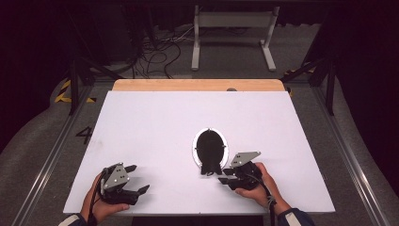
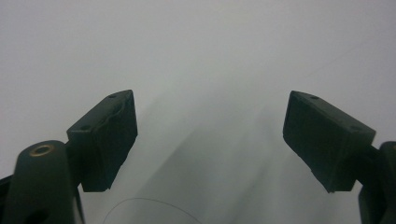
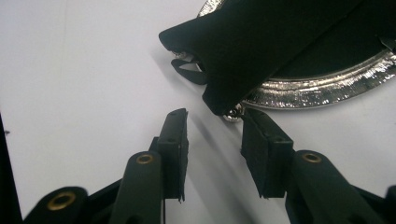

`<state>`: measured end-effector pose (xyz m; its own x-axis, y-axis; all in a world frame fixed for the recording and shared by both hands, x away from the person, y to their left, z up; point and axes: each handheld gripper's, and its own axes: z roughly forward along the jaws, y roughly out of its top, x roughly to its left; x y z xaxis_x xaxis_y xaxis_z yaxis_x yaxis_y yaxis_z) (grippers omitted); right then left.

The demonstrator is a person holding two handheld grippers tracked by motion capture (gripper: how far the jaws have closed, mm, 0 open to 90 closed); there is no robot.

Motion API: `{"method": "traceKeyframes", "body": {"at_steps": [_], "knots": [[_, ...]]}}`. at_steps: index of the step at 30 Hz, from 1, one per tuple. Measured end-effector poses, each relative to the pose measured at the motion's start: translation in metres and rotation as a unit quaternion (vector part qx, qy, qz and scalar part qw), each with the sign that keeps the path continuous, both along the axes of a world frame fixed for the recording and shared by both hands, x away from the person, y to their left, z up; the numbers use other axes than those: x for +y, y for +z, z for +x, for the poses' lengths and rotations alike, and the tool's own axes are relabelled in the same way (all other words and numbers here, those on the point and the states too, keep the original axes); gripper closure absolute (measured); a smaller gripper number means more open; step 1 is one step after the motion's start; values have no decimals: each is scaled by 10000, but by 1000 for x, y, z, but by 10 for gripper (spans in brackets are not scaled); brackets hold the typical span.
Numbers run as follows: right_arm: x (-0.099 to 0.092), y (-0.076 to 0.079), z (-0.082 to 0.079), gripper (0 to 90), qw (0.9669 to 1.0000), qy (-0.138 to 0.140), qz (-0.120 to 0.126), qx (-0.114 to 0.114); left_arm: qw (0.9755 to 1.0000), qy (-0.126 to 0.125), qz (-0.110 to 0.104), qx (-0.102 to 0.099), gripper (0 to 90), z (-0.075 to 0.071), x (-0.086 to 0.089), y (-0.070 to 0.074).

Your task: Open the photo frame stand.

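Observation:
An oval silver-rimmed frame [image 1: 210, 147] lies face down near the middle of the white board [image 1: 155, 122], showing its black back. In the right gripper view its black stand flap [image 3: 261, 42] hangs over the shiny rim [image 3: 327, 84]. My right gripper [image 1: 222, 176] sits just right of the frame's near end. Its jaws [image 3: 215, 114] are apart, with the flap's corner just beyond the tips and nothing pressed between the pads. My left gripper [image 1: 139, 179] rests at the board's near left, well away from the frame. Its jaws [image 2: 210, 135] stand wide open over bare white surface.
A strip of wooden tabletop [image 1: 197, 84] shows past the board's far edge. Beyond it are cables [image 1: 160, 52] on the floor and a white table base [image 1: 233, 28]. Metal rails [image 1: 350, 155] run along both sides of the table.

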<state>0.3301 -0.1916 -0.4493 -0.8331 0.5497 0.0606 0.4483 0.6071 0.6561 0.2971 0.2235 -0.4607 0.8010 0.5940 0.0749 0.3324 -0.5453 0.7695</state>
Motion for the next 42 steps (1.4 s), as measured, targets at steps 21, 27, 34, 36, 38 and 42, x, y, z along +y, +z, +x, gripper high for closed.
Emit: {"method": "traceKeyframes", "body": {"at_steps": [21, 27, 34, 36, 38, 42], "knots": [[-2, 1, 10, 583, 9953, -178, 817, 488, 9999, -29, 49, 100, 179, 2, -4, -2], [-12, -6, 27, 572, 9768, -461, 1631, 1311, 9998, -31, 183, 77, 177, 3, -7, -3], [-10, -14, 40, 609, 9583, -768, 2095, 1784, 9998, -119, 123, 76, 175, 4, -15, -1], [-10, -16, 43, 606, 9487, -856, 2301, 1994, 9998, -129, 161, 57, 175, 7, -19, -1], [-11, -17, 45, 598, 9397, -961, 2476, 2153, 9998, -112, 132, 76, 175, 11, -22, 0], [-13, -17, 48, 582, 9293, -1108, 2649, 2324, 9999, -105, 84, 97, 180, 23, -30, 1]]}}
